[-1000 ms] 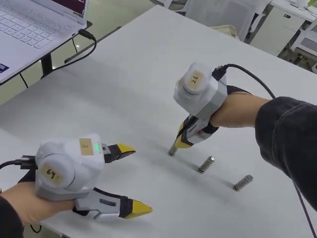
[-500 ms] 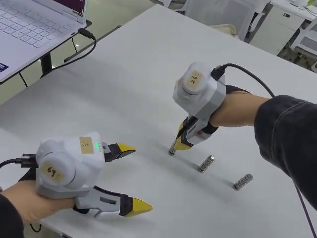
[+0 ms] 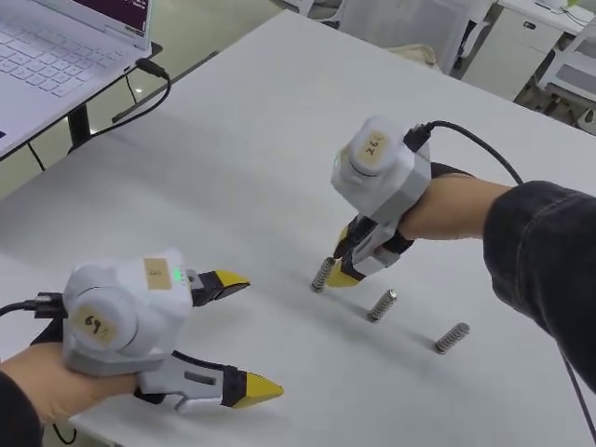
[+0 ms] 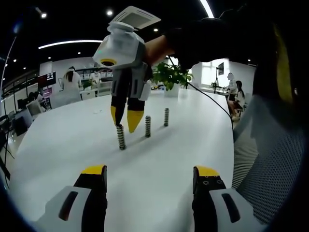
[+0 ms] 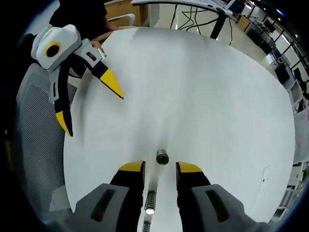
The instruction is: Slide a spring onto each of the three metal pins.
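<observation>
- Where the three springs stand in a row on the white bench (image 3: pixel 233 168), we find the right gripper (image 3: pixel 341 265) poised over the end spring (image 3: pixel 321 275), its tips just beside the spring's top.
- Its fingers are drawn narrow, with a slit of bench visible between them, and they grip nothing. We judge that this spacing suits guiding or nudging a thin coil rather than carrying it.
- The end spring leans slightly, as do the middle spring (image 3: pixel 382 305) and the outer spring (image 3: pixel 452 337). Each stands up off the bench instead of lying flat, which we take to mean a pin runs up inside it, though no pin can be made out.
- The left gripper (image 3: pixel 247 335) sits low near the bench's near edge, well apart from the row, its fingers spread wide and empty. We read this as a parked position that gives the right gripper room.
- Judged from the row, all three springs appear seated. We therefore take the task as near its end, with at most a settling touch on the end spring left to do.
</observation>
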Demonstrator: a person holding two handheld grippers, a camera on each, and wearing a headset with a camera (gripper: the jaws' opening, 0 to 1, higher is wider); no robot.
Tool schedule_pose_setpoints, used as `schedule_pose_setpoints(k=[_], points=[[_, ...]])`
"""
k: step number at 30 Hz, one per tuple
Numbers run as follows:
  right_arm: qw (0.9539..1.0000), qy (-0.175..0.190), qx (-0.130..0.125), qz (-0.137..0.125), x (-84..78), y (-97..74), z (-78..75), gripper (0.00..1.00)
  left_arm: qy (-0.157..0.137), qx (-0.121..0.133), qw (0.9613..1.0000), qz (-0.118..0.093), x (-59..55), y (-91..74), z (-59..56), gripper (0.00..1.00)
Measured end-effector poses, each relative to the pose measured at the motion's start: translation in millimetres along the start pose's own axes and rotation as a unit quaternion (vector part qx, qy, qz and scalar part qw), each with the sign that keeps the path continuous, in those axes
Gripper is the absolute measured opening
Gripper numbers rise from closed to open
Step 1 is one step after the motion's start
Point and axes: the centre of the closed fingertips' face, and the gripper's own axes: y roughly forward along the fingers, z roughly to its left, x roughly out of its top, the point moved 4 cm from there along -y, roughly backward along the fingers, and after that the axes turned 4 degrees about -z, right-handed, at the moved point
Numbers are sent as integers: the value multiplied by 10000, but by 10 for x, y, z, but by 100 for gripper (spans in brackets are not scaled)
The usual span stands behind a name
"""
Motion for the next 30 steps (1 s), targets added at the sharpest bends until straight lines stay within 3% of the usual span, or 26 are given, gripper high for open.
schedule_pose_setpoints(k=[7, 15, 16, 23, 30], points=[[9989, 312, -158, -327, -103, -132, -45, 28, -5, -19, 10000, 26, 26, 21, -1, 70], [9918, 768, -421, -931, -196, -347, -95, 34, 12, -58, 10000, 70, 96, 65, -4, 71], [9895, 856, -414, -1084, -201, -378, -83, 35, 27, -65, 9999, 103, 100, 75, -5, 71], [9802, 1102, -671, -1500, -337, -515, -64, 39, 65, -111, 9998, 141, 183, 128, -17, 71], [9659, 1269, -1049, -1997, -451, -663, -23, 46, 71, -155, 9997, 192, 221, 161, -36, 72]])
